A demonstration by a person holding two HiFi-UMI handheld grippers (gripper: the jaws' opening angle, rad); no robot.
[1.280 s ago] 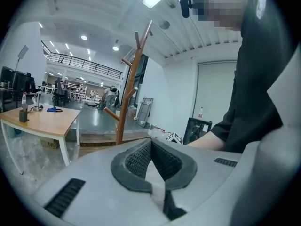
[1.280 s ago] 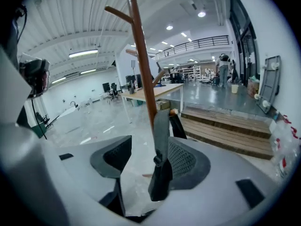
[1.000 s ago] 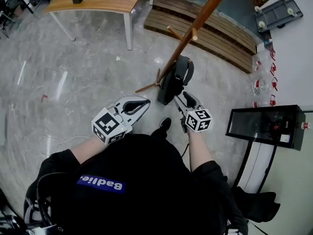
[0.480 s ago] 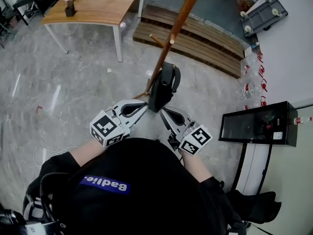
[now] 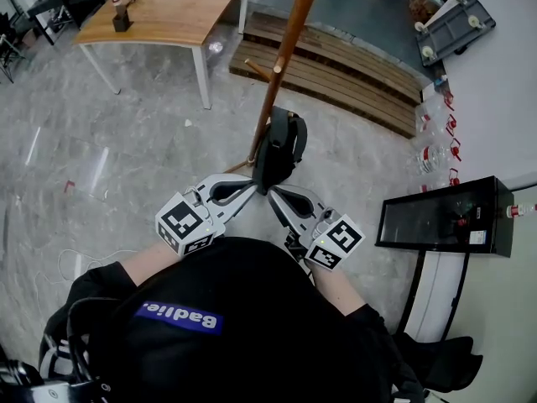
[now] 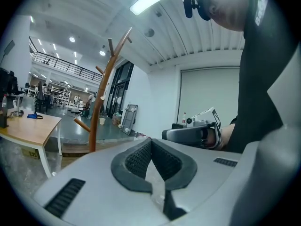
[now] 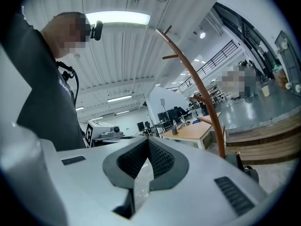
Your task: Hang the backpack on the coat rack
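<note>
Black backpack (image 5: 279,149) hangs released; right hand-held gripper (image 5: 273,195) has closed.

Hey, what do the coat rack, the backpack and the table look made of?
Coat rack: probably wood, smooth reddish-brown with slight sheen.
Backpack: black fabric, likely nylon; matte and slumped.
Table: pale wood or laminate top with faint grain; white legs, perhaps painted metal.

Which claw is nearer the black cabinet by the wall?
Right. The right claw lies left of the black cabinet in the head view; the left claw lies farther left, beyond the right one.
</note>
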